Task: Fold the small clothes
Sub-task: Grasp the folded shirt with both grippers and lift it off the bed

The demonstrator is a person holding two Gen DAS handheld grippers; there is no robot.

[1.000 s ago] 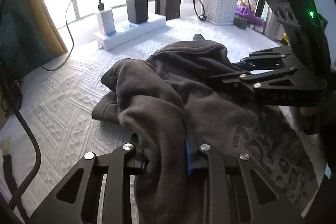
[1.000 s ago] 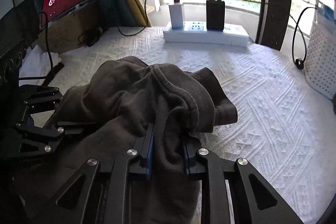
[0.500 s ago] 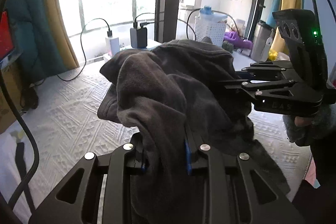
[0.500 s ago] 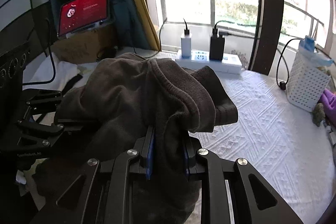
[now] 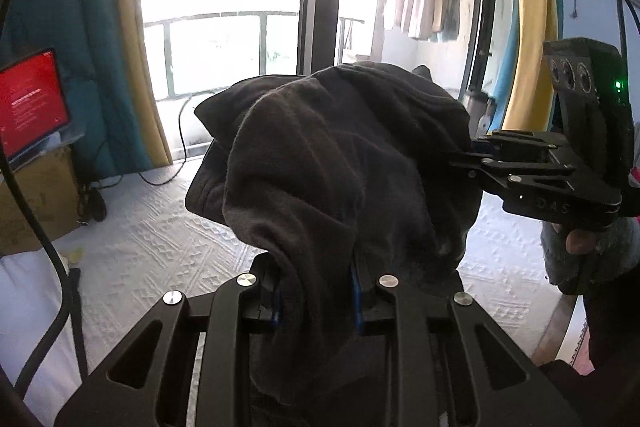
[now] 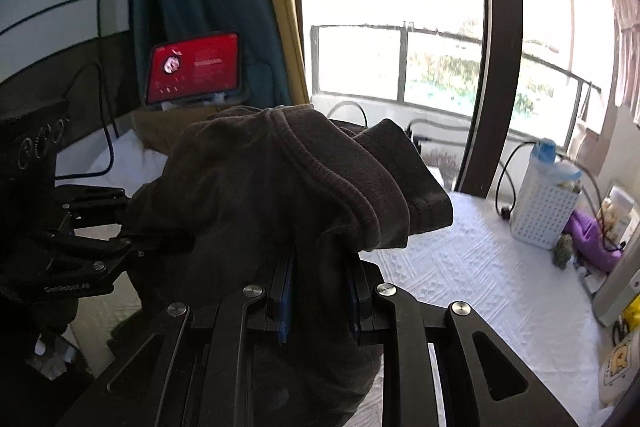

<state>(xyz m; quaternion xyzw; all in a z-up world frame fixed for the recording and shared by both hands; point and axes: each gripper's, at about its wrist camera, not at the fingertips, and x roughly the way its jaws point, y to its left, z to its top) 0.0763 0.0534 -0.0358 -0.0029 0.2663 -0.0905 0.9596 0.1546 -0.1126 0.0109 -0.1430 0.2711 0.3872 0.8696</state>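
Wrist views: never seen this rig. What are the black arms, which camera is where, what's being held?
No robot here: a person carries a two-finger gripper in each hand, each with a fisheye camera looking along its fingers. One picture is from the left gripper, with the right one visible at the side; the other is from the right gripper, with the left gripper at its side. Both are shut on one dark grey garment, held up off the white textured bedspread. Also on the surface: a white basket. A red-screened tablet sits behind.
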